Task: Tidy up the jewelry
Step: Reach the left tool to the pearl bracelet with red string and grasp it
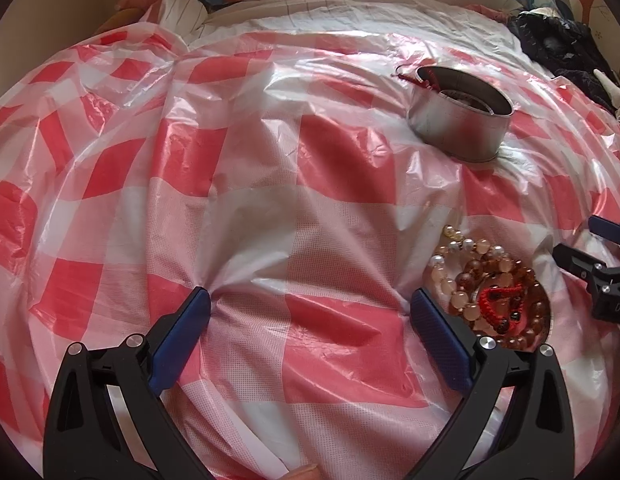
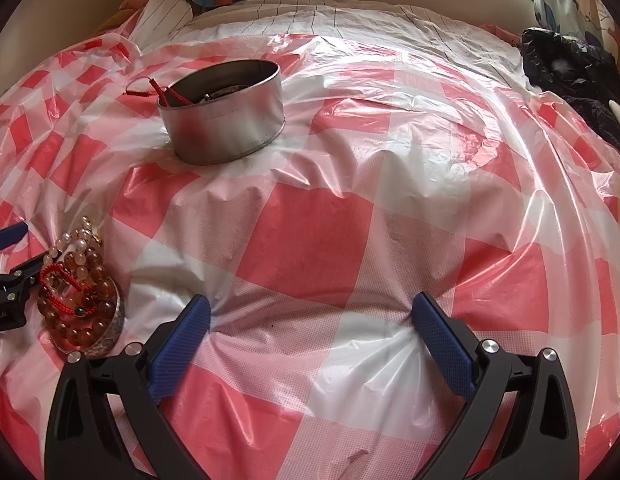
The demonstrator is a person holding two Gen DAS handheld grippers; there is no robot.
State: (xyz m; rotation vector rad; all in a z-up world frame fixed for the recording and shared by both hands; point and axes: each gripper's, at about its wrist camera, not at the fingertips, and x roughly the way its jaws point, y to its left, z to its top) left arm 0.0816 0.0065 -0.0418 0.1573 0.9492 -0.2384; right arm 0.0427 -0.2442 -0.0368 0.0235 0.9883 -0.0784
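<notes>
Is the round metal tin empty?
No. In the right wrist view the tin holds dark jewelry, and a red cord hangs over its rim.

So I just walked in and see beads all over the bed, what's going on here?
A person holding a gripper in each hand is sorting jewelry on a red-checked plastic sheet. Right now both the left gripper and right gripper are open, empty, tips pressing on the sheet. A pile of bead bracelets with a red cord sits heaped on a shallow lid between them. Farther back stands a round metal tin, a red cord hanging over its rim.
</notes>
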